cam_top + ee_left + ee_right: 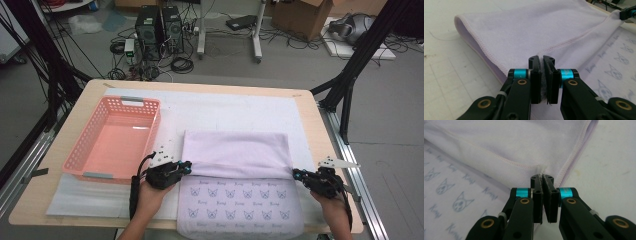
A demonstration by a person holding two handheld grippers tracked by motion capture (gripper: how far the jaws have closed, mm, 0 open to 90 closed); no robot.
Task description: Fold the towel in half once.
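Note:
A lilac towel (235, 150) lies on the table, its far part folded over the near part, which shows a cat print (240, 197). My left gripper (186, 166) is shut on the folded flap's left corner; the left gripper view shows the towel (524, 32) edge pinched between the jaws at the left gripper (541, 60). My right gripper (296, 172) is shut on the flap's right corner. In the right gripper view the towel (506, 142) hem runs into the closed jaws of the right gripper (542, 177). The far right gripper (627, 13) shows at the top right of the left gripper view.
A pink plastic basket (150, 107) stands empty at the left of the table, close to my left hand. A white mat (225, 107) covers the tabletop. Beyond the table are computer towers (160, 27), cables and a cardboard box (300, 15).

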